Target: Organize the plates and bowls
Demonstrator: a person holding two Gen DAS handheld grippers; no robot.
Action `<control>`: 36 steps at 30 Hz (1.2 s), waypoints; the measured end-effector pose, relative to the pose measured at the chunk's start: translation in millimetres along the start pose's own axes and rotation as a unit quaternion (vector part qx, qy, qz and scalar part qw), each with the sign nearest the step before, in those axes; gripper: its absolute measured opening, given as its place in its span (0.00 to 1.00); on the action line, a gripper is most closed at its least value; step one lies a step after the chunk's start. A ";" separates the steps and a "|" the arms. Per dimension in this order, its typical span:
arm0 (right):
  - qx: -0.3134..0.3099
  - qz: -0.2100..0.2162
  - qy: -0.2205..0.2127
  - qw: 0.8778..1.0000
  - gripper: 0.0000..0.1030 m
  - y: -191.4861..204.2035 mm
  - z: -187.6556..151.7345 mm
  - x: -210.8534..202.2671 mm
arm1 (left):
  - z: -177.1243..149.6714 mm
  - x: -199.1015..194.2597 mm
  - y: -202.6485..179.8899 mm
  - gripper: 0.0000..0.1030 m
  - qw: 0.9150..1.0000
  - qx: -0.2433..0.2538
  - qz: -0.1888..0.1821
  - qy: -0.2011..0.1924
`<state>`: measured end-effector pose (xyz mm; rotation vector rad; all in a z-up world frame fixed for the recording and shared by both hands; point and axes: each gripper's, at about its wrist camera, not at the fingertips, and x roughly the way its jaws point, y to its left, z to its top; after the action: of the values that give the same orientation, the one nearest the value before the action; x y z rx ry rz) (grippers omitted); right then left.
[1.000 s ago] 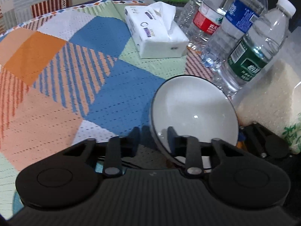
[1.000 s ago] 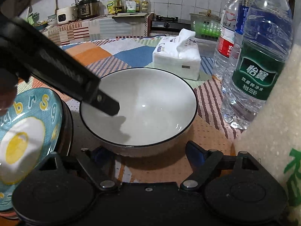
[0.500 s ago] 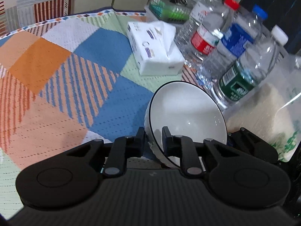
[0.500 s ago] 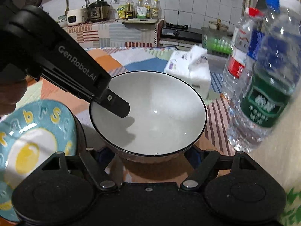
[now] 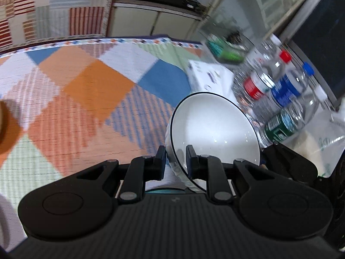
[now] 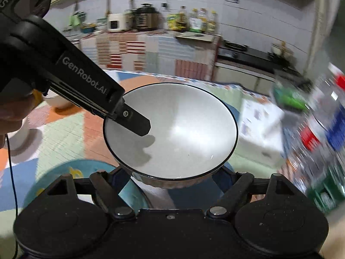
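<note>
A white bowl [image 5: 213,127] with a thin black rim is held up off the table. My left gripper [image 5: 175,159] is shut on its near rim, one finger inside and one outside. In the right wrist view the same bowl [image 6: 179,127] hangs in front, with the left gripper's finger [image 6: 135,123] inside its left rim. My right gripper [image 6: 170,177] is open, its fingers spread wide beside the bowl's base; I cannot tell if they touch it. A teal plate with an egg picture [image 6: 71,177] lies on the table below left.
Several water bottles [image 5: 278,95] and a white tissue box [image 5: 207,75] stand at the right on the patchwork tablecloth [image 5: 86,99]. A green basket [image 6: 289,97] is behind them. A small white bowl [image 6: 56,100] sits far left. Kitchen counters lie beyond.
The left gripper has lifted the white bowl off the table and tilted it. Both views have risen, so more of the far kitchen shows. The right gripper stayed open under the bowl.
</note>
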<state>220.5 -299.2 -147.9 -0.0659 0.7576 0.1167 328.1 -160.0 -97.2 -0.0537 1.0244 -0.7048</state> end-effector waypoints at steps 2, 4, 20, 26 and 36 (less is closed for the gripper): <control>-0.018 0.016 -0.001 1.000 0.84 10.5 12.6 3.2 | 1.2 -11.4 13.2 0.17 1.000 -0.009 0.010 -0.008; -0.041 0.028 -0.005 0.999 0.85 21.5 24.6 9.8 | 2.0 -19.4 26.6 0.17 0.999 -0.019 0.021 -0.015; -0.053 0.084 0.054 0.994 0.85 78.6 41.2 97.8 | -14.8 11.3 116.8 0.16 0.991 -0.094 0.095 -0.002; -0.063 0.084 0.079 0.991 0.85 83.6 41.9 113.2 | -20.3 21.0 125.0 0.17 0.990 -0.096 0.100 -0.006; -0.104 0.069 0.137 0.983 0.85 97.9 41.6 128.4 | -30.7 30.2 130.3 0.16 0.988 -0.094 0.122 0.017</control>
<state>328.7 -187.4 -207.9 -0.2319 1.0234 0.3242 380.1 -66.8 -183.3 -0.0794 1.1056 -0.3871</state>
